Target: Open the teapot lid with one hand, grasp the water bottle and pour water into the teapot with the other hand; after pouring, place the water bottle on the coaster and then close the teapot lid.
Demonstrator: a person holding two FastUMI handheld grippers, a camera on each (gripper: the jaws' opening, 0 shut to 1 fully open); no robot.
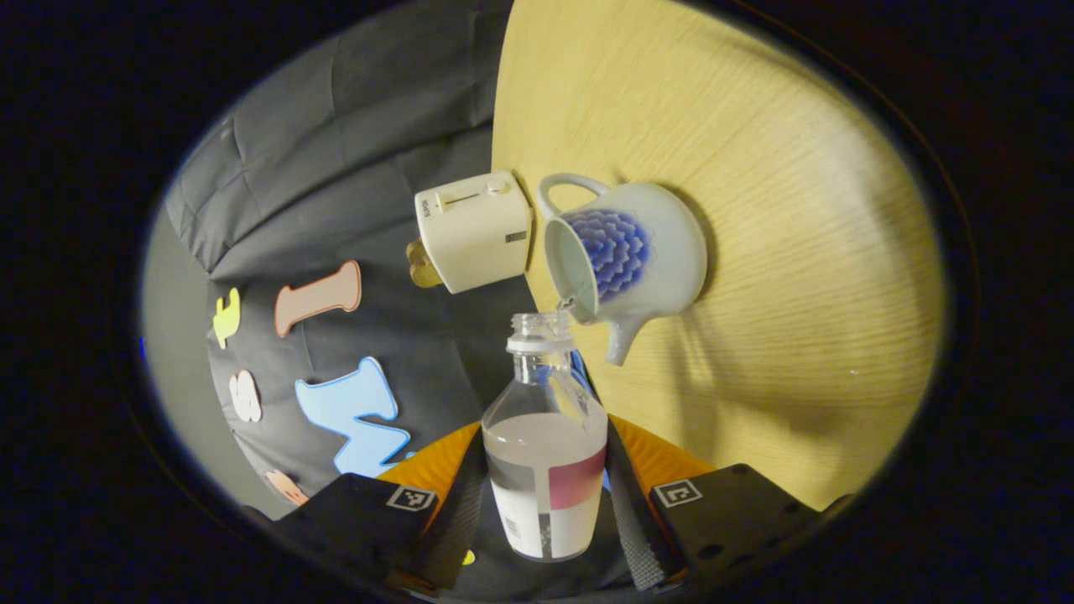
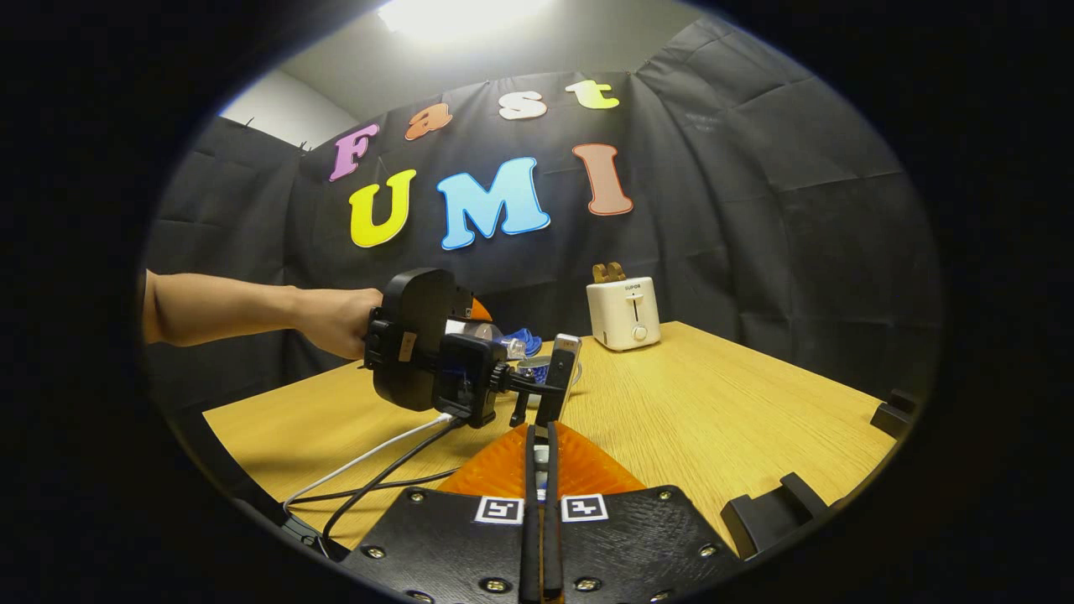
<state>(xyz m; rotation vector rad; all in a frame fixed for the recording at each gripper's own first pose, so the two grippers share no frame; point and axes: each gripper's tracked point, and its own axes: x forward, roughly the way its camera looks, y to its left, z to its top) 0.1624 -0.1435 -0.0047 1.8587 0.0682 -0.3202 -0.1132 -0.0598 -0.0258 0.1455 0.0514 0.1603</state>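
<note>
The left gripper point(image 1: 545, 503) clamps the clear, half-full plastic water bottle point(image 1: 547, 470) at lower centre, its mouth tipped against the open rim of the white, blue-patterned ceramic teapot point(image 1: 625, 252) mid-frame. Pouring seems underway. In the right gripper view, the right gripper point(image 2: 541, 470) is pressed closed at bottom centre, seemingly on the lid, though I cannot tell; coaster placement and lid closing remain.

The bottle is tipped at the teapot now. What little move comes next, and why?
Probably keep the water bottle tilted a bit longer. In the left gripper view the left tongs grip it, its open neck sits at the lidless teapot's rim where a little water trickles, and plenty of water remains. Setting it down comes later.
</note>
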